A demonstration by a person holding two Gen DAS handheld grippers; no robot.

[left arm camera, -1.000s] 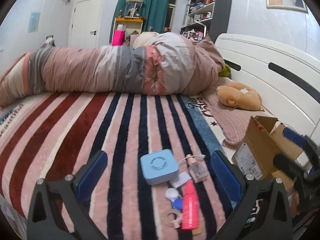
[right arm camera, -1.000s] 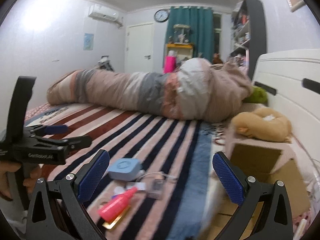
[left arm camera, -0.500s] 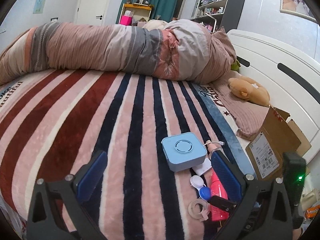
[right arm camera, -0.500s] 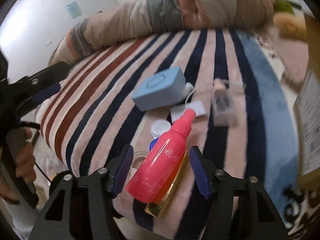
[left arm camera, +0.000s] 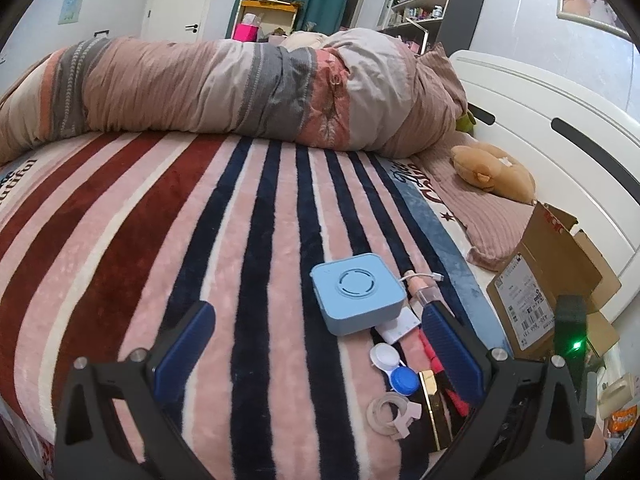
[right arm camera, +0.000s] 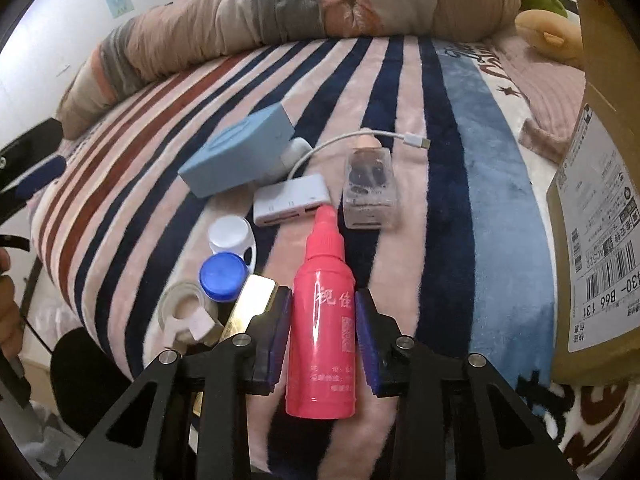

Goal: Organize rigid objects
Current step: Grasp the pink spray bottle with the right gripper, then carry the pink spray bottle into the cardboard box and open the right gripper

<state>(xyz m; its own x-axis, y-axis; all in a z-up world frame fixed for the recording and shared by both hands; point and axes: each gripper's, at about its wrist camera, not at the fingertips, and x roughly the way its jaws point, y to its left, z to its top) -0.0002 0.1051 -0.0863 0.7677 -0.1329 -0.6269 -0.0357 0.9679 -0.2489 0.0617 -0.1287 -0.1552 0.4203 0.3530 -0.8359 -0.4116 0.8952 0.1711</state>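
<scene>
Two grippers: both in view; I report each in turn.
Right gripper (right arm camera: 323,336): low over the near edge of the bed, its pads set on either side of the pink bottle (right arm camera: 323,320). Pads look to be touching or just short of the bottle walls; I judge it clamped on the bottle, or within a hair of it.
Left gripper (left arm camera: 316,344): fingers wide apart, holding nothing, hovering over the striped blanket (left arm camera: 240,240).
Pink bottle: lying on its side at the near edge of the blanket, nozzle pointing far, tip just beside the white adapter (right arm camera: 292,199).
Neighbours: gold case (right arm camera: 252,304) touching the left pad's outer side; blue cap (right arm camera: 224,276), white cap (right arm camera: 229,234) and tape roll (right arm camera: 180,312) to the left; clear small box (right arm camera: 370,188) far right of the nozzle; blue square box (right arm camera: 240,156) further left and far.
Destination: I judge it to be the cardboard box (right arm camera: 600,200) at the right, open top seen from the left wrist view.
Step in hand: securing the bottle for lift.
Method advised: grip at mid-body as now, squeeze evenly since the round wall may roll; lift straight up before swinging right.
Risk: the gold case could be dragged along; the nozzle could snag the adapter cable.
</scene>
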